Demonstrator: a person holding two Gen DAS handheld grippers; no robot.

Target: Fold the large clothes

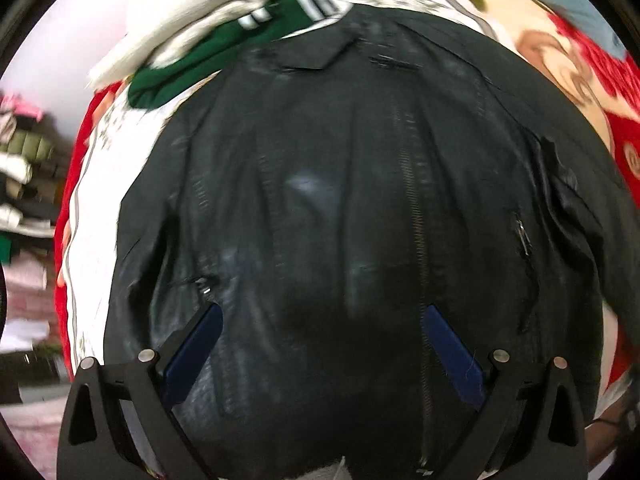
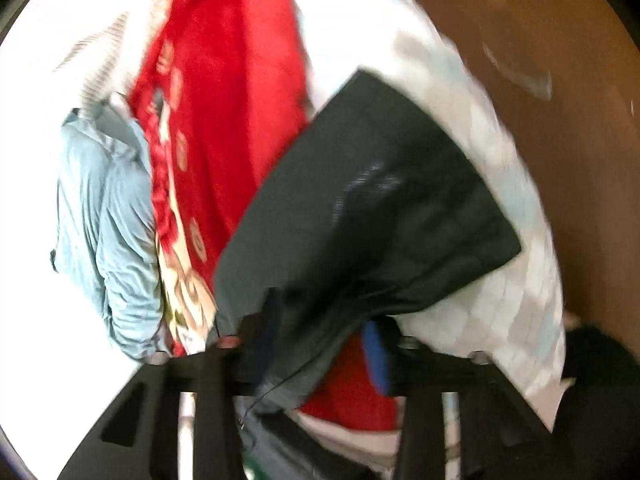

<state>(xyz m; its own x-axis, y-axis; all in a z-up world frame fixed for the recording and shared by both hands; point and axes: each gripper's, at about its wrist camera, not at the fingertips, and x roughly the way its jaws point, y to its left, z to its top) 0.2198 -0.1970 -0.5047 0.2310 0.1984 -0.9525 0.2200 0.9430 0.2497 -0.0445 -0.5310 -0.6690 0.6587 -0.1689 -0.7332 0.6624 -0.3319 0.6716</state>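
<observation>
A large black zip-front jacket (image 1: 360, 208) of smooth, slightly shiny fabric lies spread front-up across a red-bordered, cream-and-white patterned bedspread (image 1: 100, 168), its collar at the far end and its metal zipper (image 1: 416, 216) running down the middle toward the camera. The left hand-held gripper (image 1: 320, 320) hovers over the lower part of the jacket with its blue-padded fingers (image 1: 192, 356) spread wide apart, holding nothing. Beyond the collar, a dark green garment with white stripes (image 1: 224, 52) lies on the bedspread, with a cream knitted garment (image 1: 192, 4) piled on it. A stack of folded clothes (image 1: 24, 184) stands off the left edge, blurred. In the right wrist view, the right hand-held gripper (image 2: 320, 340) has a fold of the black jacket's sleeve (image 2: 372, 208) between its fingers, the fabric draping over them and stretching away up to the right; the blur and the cloth hide how tightly the fingers press, though the sleeve appears pinched there. Behind the sleeve lie the red bedspread and a white quilted cover (image 2: 512, 208), and to the left a pale blue garment (image 2: 104, 216) lies crumpled.
</observation>
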